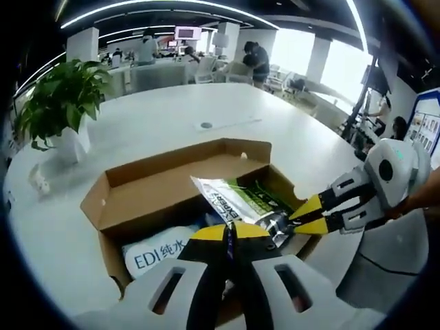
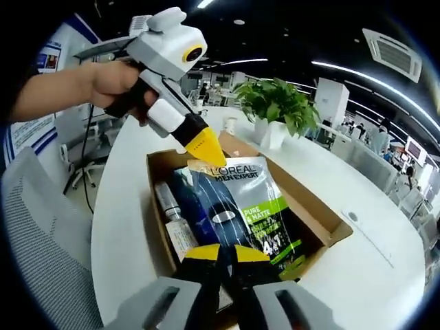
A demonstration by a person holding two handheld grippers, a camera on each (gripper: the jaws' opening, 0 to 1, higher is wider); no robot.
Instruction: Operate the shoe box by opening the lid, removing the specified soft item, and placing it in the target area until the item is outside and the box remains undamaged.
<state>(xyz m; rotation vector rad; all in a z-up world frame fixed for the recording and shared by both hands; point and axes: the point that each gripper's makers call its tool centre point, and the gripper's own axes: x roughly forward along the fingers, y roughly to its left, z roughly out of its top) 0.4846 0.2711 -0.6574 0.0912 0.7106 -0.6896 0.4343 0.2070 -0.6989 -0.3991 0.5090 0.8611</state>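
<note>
The shoe box [image 1: 130, 196] sat open on the white table [image 1: 158, 124], right ahead of both grippers. The green pouch [image 2: 258, 206] lay above it, pinched at opposite ends: the right gripper [image 2: 227, 253] clamped one end, the left gripper [image 1: 229, 232] the other. A white EDI pack [image 1: 161, 251] rested inside, beside the left gripper's tips. A potted plant [image 1: 58, 103] stood well beyond the box.

One open cardboard box [image 1: 172, 180], one green pouch [image 2: 258, 206], two tools, one potted plant [image 1: 62, 103], one white table [image 1: 172, 113]

Green-and-white pouch [image 2: 258, 206], brown box [image 1: 137, 189], seemingly blue-lettered packet [image 1: 161, 251]
</note>
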